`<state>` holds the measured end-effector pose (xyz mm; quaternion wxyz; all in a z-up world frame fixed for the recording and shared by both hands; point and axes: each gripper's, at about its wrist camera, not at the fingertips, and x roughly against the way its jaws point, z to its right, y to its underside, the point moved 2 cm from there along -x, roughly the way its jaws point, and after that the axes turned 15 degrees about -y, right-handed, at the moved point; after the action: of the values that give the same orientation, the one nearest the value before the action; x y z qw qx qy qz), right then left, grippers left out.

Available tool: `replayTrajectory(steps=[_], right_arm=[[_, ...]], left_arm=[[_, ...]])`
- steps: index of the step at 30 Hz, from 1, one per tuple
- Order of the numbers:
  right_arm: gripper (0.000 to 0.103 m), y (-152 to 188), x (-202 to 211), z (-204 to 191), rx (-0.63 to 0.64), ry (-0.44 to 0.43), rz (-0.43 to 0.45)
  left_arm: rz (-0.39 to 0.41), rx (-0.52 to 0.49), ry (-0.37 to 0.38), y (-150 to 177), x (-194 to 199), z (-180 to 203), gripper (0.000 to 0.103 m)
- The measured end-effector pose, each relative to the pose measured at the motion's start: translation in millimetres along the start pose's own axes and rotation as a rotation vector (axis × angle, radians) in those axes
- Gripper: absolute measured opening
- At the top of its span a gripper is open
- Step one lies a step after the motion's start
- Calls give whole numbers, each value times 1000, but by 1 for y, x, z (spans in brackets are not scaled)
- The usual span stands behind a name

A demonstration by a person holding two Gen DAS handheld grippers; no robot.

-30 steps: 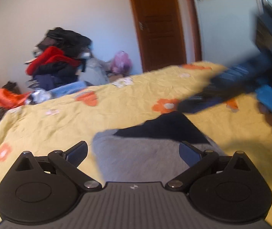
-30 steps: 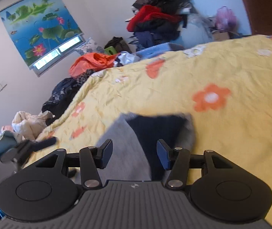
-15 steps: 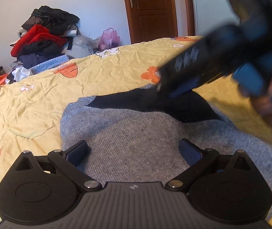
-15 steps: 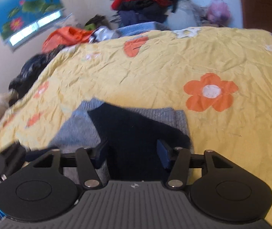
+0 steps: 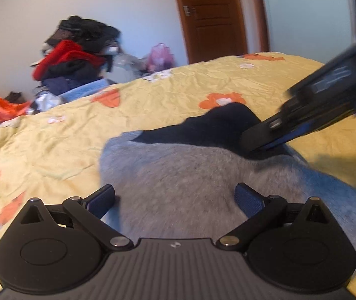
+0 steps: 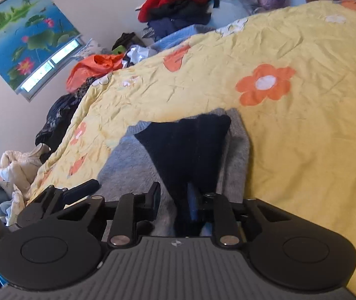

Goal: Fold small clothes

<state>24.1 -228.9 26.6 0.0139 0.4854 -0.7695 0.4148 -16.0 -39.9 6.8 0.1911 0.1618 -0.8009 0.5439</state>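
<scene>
Fuzzy grey knit garment (image 5: 190, 182) w/ dark ribbed panel on crinkled yellow bedsheet (image 5: 53, 145).

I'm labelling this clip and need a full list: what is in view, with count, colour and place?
knit garment: one, grey with a navy panel, flat on the bed near both claws
bedspread: one, yellow with orange flowers, covers the bed
clothes heap: one, red, black and navy, against the far wall
orange cloth: one, at the bed's far corner
pink bag: one, beside the door
door: one, brown wood, far wall
lotus blind: one, blue and green, over the window
left claw: black, blue pads, open over the grey knit
right claw: black, has just been closing, navy panel between its fingers
</scene>
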Motion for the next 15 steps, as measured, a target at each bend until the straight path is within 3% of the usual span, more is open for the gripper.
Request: replayTrajectory(steps=[2, 4, 7, 9, 10, 13, 15], right_arm=[[62, 13, 21, -23, 60, -17, 37], [72, 29, 36, -43, 89, -97, 55], [72, 47, 30, -54, 80, -141, 14], [71, 57, 16, -43, 62, -94, -28], [63, 62, 9, -32, 42, -55, -63], [55, 68, 16, -17, 15, -97, -29], [58, 65, 24, -26, -3, -69, -51]], left_arm=[[20, 54, 23, 6, 23, -9, 103], [21, 101, 101, 14, 43, -13, 103], [2, 44, 198, 29, 60, 2, 103], [-33, -36, 202, 45, 59, 10, 102], [-54, -52, 194, 53, 55, 9, 103], [-98, 25, 182, 59, 47, -15, 103], [-147, 53, 167, 56, 43, -26, 103]])
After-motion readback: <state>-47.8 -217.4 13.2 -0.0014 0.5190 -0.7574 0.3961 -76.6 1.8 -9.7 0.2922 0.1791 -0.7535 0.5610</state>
